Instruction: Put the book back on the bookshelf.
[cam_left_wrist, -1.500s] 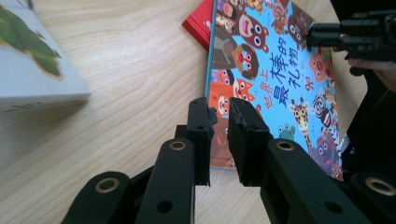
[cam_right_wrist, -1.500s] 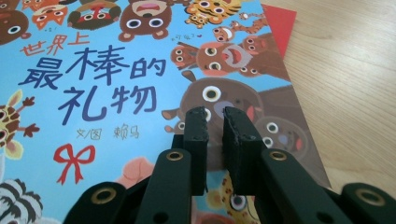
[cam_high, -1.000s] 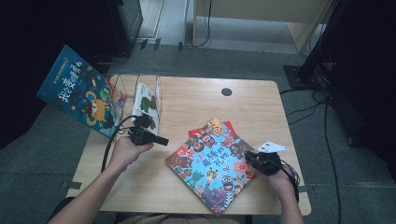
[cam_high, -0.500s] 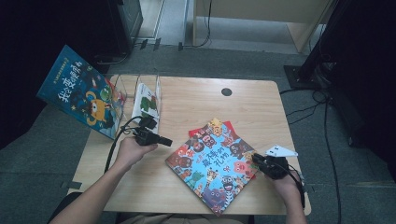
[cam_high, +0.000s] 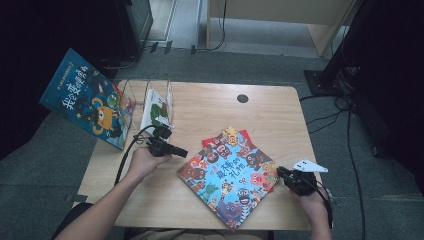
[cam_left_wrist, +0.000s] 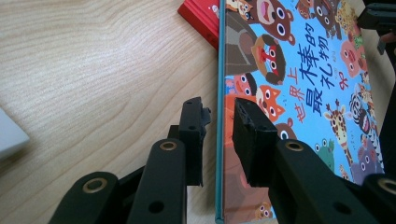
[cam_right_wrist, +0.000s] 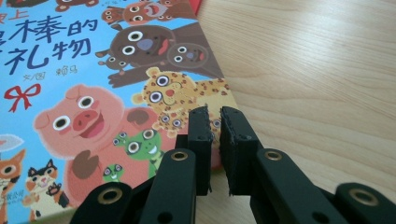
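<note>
From above, a light wooden table (cam_high: 210, 115) carries a large picture book with a blue cover crowded with cartoon animals (cam_high: 231, 176), lying flat and turned at an angle near the front right. A thin red book (cam_high: 246, 136) peeks out from under its far corner. The left claw (cam_high: 176, 149) sits just off the book's left edge, pointing toward it, its cable looping back to the person's hand. The right claw (cam_high: 282, 173) rests at the book's right edge, a grey three-cornered plate on top of it. At the table's far left stands a clear plastic book stand (cam_high: 150, 97) with a white and green book (cam_high: 156, 112) in it, and another blue picture book (cam_high: 87, 100) leans beside it, jutting out past the table edge.

From the left gripper view, the left claw (cam_left_wrist: 219, 121) has just been opening; its jaws stand a little apart, astride the teal spine edge of the animal book (cam_left_wrist: 299, 88), with no pad pressing on it. The red book (cam_left_wrist: 201, 16) shows beyond.

From the right gripper view, the right claw (cam_right_wrist: 215, 121) is nearly closed, a narrow slit between the jaws, nothing held. It sits over the book's corner (cam_right_wrist: 116, 93), where the cover meets bare wood.
</note>
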